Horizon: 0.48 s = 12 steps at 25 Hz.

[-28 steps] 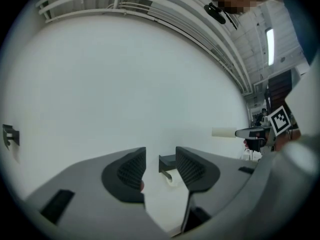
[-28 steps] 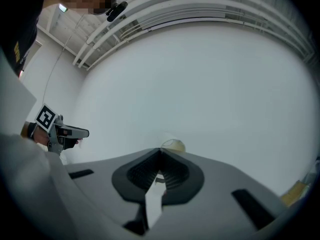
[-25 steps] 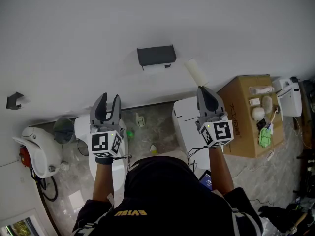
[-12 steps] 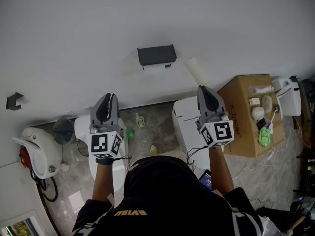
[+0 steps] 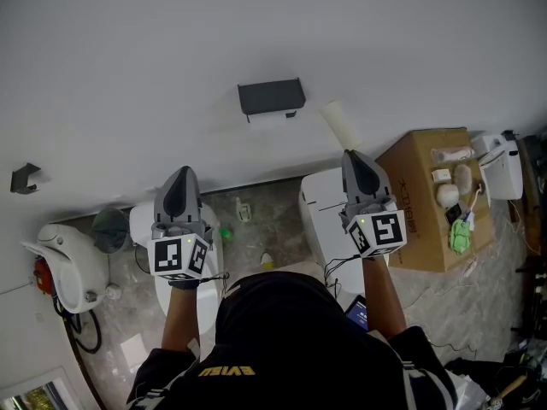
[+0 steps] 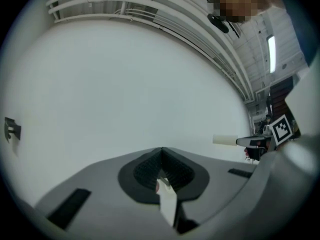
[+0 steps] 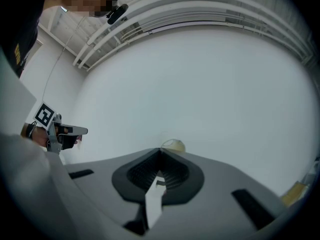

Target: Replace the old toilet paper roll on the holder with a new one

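A dark paper holder point(image 5: 272, 97) is fixed to the white wall, with a pale strip under it. To its right, a cream cardboard tube point(image 5: 340, 125) sticks out in front of the wall from the tip of my right gripper point(image 5: 353, 155). In the right gripper view the tube's round near end point(image 7: 172, 145) sits just above the closed tips of the right gripper point(image 7: 160, 150), which pinch its rim. The left gripper view shows the tube point(image 6: 223, 140) level. My left gripper point(image 5: 180, 173) is lower left of the holder, well short of the wall. Its jaws point(image 6: 161, 149) are shut on nothing.
A white toilet point(image 5: 205, 267) lies below the left gripper, and a white cabinet point(image 5: 320, 207) below the right. A cardboard box point(image 5: 432, 199) with several small items stands at the right. A small dark bracket point(image 5: 26, 176) is on the wall at far left, above a white appliance point(image 5: 64, 263).
The left gripper's jaws went from open to shut, with nothing between them. The right gripper and the tube have not moved.
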Each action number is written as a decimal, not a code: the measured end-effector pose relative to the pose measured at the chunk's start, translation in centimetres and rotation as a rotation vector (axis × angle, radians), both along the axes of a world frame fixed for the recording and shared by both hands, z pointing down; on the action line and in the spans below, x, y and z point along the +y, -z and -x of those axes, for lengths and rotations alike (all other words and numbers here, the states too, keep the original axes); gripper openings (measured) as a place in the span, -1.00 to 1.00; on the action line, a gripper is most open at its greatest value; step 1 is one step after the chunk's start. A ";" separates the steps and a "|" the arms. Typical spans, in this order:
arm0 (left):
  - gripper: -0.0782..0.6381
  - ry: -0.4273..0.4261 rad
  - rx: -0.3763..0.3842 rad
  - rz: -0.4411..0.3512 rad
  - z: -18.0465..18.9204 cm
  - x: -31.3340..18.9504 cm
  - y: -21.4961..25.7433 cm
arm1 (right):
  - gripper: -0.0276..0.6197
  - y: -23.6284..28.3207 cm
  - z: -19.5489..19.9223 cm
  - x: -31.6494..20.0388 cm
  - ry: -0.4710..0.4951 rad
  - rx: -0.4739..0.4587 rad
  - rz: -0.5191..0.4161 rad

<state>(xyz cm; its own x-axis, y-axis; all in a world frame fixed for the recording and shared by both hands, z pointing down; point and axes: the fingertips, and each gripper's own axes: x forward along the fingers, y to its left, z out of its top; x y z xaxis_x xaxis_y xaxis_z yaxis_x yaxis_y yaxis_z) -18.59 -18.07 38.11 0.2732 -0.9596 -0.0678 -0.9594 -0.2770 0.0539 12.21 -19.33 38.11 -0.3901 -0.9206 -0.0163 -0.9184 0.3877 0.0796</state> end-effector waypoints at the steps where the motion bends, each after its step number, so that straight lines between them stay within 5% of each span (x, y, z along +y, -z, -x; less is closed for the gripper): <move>1: -0.75 -0.002 0.006 -0.001 0.0 0.1 0.1 | -0.93 0.0 0.0 0.1 0.001 0.001 -0.002; 12: -0.75 -0.008 -0.025 0.005 -0.5 0.2 -0.4 | -0.93 0.2 -0.5 0.2 -0.023 0.017 -0.008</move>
